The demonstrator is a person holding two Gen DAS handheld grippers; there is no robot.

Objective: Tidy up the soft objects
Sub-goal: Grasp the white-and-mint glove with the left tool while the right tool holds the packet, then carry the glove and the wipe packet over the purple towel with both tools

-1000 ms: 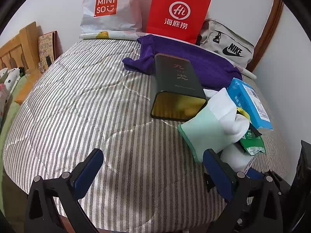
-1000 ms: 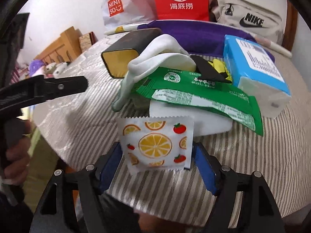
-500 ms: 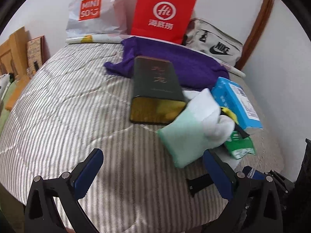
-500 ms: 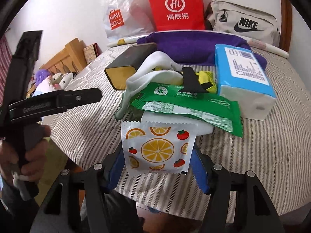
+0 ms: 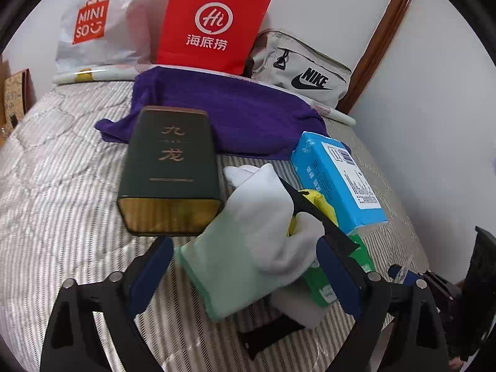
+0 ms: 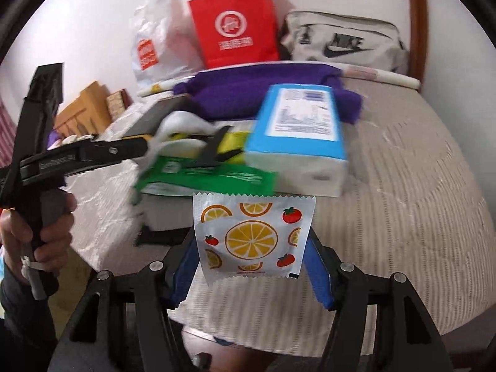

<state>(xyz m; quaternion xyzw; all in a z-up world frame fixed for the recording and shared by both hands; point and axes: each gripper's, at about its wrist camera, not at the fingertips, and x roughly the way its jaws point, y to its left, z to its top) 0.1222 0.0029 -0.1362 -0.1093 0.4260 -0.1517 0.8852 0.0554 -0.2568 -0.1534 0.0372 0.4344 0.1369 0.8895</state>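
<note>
On the striped bed cover, near its front edge: one heap of mixed goods comprising a white-and-mint glove, a green packet, a blue tissue pack and a dark tin on its side, with a purple towel behind. Left gripper, jaws just narrowing yet clear of the cloth, straddles the glove cuff, seemingly to draw the soft item out. Right gripper stands clamped on a fruit-print sachet, lifted off the heap, probably to clear it aside.
</note>
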